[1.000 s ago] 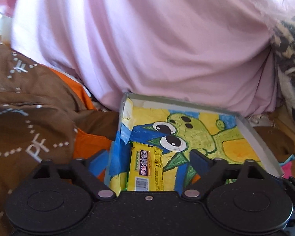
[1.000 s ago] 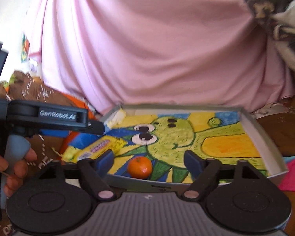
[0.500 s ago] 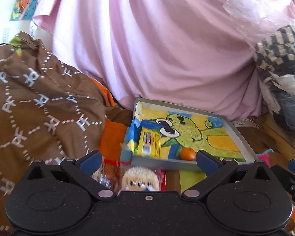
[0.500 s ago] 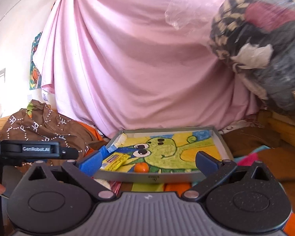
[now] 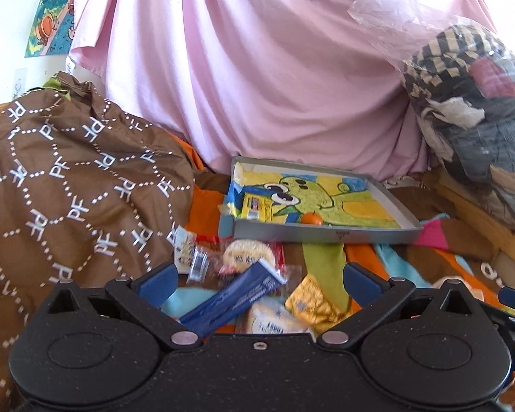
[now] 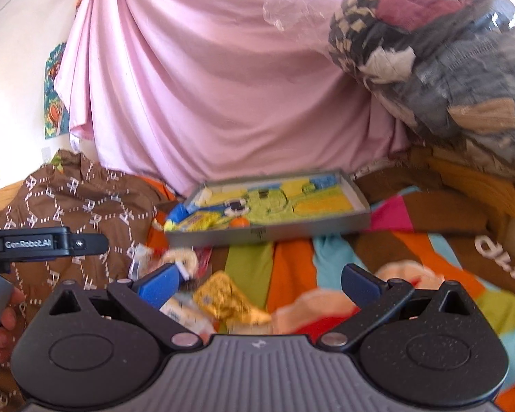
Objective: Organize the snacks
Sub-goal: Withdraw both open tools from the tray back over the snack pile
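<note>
Only the left wrist view shows the blue bar (image 5: 235,300), its long axis slanting up to the right between the wide-open, empty left gripper (image 5: 257,279); the right view shows a hand (image 6: 3,329) holding that tool. The right gripper (image 6: 259,281) gapes empty over a gold packet (image 6: 228,300). The tray (image 5: 326,233) beyond holds a yellow bar (image 5: 255,207) and an orange (image 5: 313,219); a brown cloth (image 5: 68,185) lies at the left.
</note>
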A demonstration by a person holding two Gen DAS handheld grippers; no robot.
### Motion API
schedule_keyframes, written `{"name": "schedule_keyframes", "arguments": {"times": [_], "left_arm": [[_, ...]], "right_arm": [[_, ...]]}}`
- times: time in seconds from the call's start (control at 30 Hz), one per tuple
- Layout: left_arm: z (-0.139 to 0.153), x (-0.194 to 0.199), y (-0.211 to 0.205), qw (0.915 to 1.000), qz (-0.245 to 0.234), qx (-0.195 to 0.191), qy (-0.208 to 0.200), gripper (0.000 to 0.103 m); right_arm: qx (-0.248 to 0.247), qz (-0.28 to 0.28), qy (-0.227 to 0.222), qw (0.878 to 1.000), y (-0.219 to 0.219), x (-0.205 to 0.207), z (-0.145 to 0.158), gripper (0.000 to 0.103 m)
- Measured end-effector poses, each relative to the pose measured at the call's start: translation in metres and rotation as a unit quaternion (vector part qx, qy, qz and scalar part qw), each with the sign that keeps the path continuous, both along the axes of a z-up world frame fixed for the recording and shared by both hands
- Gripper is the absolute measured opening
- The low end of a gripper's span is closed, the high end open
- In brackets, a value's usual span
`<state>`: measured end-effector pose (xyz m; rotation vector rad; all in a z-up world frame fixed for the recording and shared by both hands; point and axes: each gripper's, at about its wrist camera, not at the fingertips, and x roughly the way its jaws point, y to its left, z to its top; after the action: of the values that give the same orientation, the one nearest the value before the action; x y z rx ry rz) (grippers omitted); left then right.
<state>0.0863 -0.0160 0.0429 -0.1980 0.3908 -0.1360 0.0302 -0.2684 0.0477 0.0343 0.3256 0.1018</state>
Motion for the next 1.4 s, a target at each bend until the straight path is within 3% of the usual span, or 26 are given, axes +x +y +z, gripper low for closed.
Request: {"name": "schedule_keyframes", "arguments": {"times": [0.6,0.97,1.4], "left_arm": [[-0.047,-0.045,-0.003,0.9959,-0.010,0.057,0.068,0.102],[-0.054,-0.050,-0.012,0.9925,-0.019,0.084,0.087,0.102],[-0.056,-0.044,-0.011,0.9919,-0.016,0.077,0.099,0.102]], "right_arm": [[-0.037,0.008,0.101,0.994,0.018,-0.026,-0.040,0.103],[-0.037,0.013,0.113,0.993,0.018,-0.027,-0.044,0.103],[-0.049,0.021,0.113,0.992,0.021,-0.025,-0.041,0.103]]}}
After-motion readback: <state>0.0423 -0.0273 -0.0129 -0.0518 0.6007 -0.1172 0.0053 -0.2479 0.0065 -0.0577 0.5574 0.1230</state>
